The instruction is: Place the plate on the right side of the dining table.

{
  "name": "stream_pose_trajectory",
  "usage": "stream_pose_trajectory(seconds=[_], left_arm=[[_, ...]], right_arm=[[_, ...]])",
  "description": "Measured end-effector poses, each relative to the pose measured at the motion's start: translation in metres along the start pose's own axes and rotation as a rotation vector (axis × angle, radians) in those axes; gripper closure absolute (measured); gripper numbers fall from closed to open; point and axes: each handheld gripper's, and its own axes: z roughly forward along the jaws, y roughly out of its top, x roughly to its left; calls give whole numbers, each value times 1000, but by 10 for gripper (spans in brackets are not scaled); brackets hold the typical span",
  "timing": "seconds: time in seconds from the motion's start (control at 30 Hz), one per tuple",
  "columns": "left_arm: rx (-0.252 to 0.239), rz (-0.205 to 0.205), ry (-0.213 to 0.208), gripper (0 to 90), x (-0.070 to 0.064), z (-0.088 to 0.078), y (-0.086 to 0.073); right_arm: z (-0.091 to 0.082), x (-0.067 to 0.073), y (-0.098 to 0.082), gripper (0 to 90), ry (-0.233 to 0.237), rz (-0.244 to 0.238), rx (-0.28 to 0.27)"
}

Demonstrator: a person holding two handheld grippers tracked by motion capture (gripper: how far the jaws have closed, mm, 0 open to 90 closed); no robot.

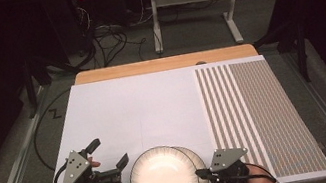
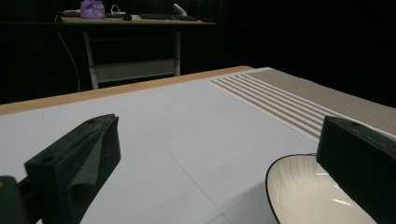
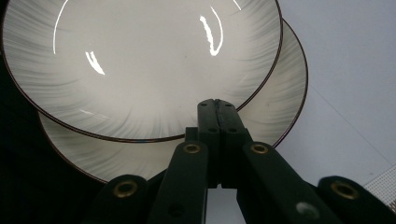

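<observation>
A dark room surrounds the bench (image 1: 152,98), covered by a white sheet with a striped mat (image 1: 256,115) on its right. Two plates sit stacked at the near edge, the top plate (image 1: 163,178) shifted left so the lower plate (image 1: 197,159) peeks out on the right. The right gripper (image 1: 202,173) is fully closed with its tips at the plates' right rims; whether it pinches a rim I cannot tell. The left gripper (image 1: 108,154) waits wide open and empty just left of the stack, probably ready to steady or take the top plate.
</observation>
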Motion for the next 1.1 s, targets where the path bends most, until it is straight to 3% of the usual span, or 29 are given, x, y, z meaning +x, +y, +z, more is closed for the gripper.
stream_pose_trajectory(seconds=[0.53,0.67,1.1], left_arm=[[-3,-3,3,2,1,-1,0],[-7,-2,2,2,1,-2,1],[-15,-9,3,3,2,-4,3]], right_arm=[[1,1,0,900,4,-4,4],[10,11,3,900,15,-46,34],[20,16,10,900,40,-64,37]])
